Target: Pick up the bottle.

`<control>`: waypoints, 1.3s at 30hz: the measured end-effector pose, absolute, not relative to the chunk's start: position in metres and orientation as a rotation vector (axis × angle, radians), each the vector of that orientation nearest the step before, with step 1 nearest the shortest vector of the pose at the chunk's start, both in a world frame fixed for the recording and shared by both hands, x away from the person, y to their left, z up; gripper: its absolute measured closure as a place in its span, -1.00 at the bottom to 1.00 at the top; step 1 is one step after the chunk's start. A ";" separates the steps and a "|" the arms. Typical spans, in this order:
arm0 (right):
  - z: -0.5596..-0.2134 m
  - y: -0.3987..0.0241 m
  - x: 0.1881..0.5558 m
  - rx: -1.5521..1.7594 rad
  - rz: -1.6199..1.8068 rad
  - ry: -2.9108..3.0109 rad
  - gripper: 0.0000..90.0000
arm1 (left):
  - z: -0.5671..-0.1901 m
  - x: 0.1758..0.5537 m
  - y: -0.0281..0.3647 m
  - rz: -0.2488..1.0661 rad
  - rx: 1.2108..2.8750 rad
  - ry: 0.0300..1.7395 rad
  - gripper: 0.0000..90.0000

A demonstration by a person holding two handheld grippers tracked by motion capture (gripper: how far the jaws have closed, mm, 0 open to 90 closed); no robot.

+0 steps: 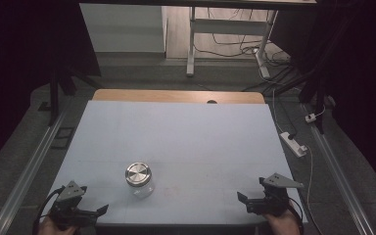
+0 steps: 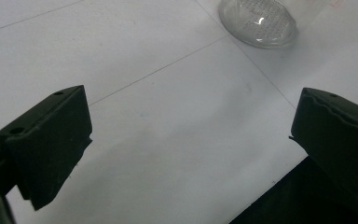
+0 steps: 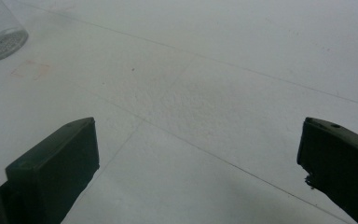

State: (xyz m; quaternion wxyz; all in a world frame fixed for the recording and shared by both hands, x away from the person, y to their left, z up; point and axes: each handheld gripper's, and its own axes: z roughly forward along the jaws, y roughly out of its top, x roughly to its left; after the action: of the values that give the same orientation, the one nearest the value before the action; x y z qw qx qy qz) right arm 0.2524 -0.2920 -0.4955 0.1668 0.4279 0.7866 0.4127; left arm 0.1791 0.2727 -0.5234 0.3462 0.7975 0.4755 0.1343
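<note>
On the near half of the white table (image 1: 176, 127), a small clear glass jar (image 1: 139, 181) with a shiny metal lid (image 1: 138, 173) is standing upright, somewhat left of centre and well apart from both grippers. At the near left corner the left gripper (image 1: 85, 211) is being held low with its jaws spread wide and nothing between them; at the near right edge the right gripper (image 1: 254, 201) is being held likewise, released and empty. In the left gripper view the jar's base (image 2: 258, 23) is being seen ahead of the jaws, to the upper right; in the right gripper view it (image 3: 0, 32) is being seen at the far upper left.

The jar is being judged rigid, breakable and fairly light, with smooth walls likely to slip under hard pads. A hold is best being taken across the glass body below the lid, squarely and with moderate pressure, while the lid's rim is being left for the other gripper should it need turning.
</note>
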 end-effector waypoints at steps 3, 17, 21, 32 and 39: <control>-0.496 -0.292 0.254 1.219 1.178 2.255 -1.00 | -0.523 0.178 0.273 0.346 2.064 1.235 -1.00; -0.497 -0.289 0.256 1.208 1.154 2.296 -1.00 | -0.524 0.180 0.272 0.342 2.077 1.242 -1.00; -0.497 -0.289 0.256 1.206 1.147 2.304 -1.00 | -0.524 0.180 0.272 0.341 2.074 1.245 -1.00; -0.497 -0.288 0.256 1.198 1.136 2.318 -1.00 | -0.523 0.179 0.273 0.330 2.067 1.230 -1.00; -0.498 -0.287 0.257 1.198 1.126 2.323 -1.00 | -0.519 0.181 0.268 0.331 2.062 1.177 -1.00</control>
State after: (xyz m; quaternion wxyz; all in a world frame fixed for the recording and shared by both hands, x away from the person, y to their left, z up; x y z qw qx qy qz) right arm 0.2569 -0.2868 -0.4979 0.1471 0.4164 0.8073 0.3914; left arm 0.1808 0.2680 -0.5195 0.3639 0.8012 0.4572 0.1287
